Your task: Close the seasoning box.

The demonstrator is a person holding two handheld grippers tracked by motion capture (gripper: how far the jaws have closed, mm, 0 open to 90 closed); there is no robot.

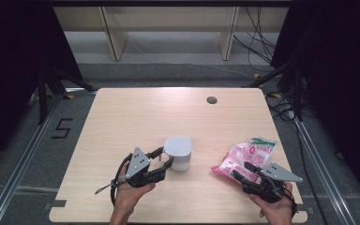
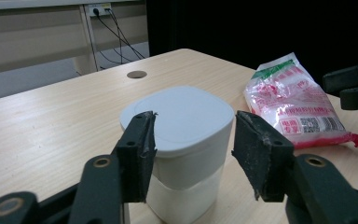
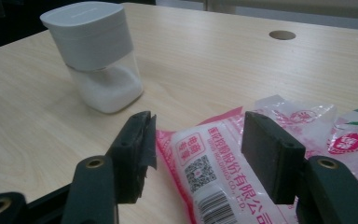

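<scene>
Now the white jar [image 2: 177, 140] stands upright on the table [image 1: 136, 117] between my left gripper's [image 2: 193, 156] jaws — pads parted, right one clearly off its wall. Beyond, the pink-printed bag [image 3: 223, 177] lies flat between my right gripper's [image 3: 198, 158] spread jaws — unclamped.

matt plastic jar [image 1: 178, 152], glossy bag [image 1: 246, 158]

Upright white lidded jar [image 1: 178, 153], pink packet [image 1: 244, 158] flat
</scene>
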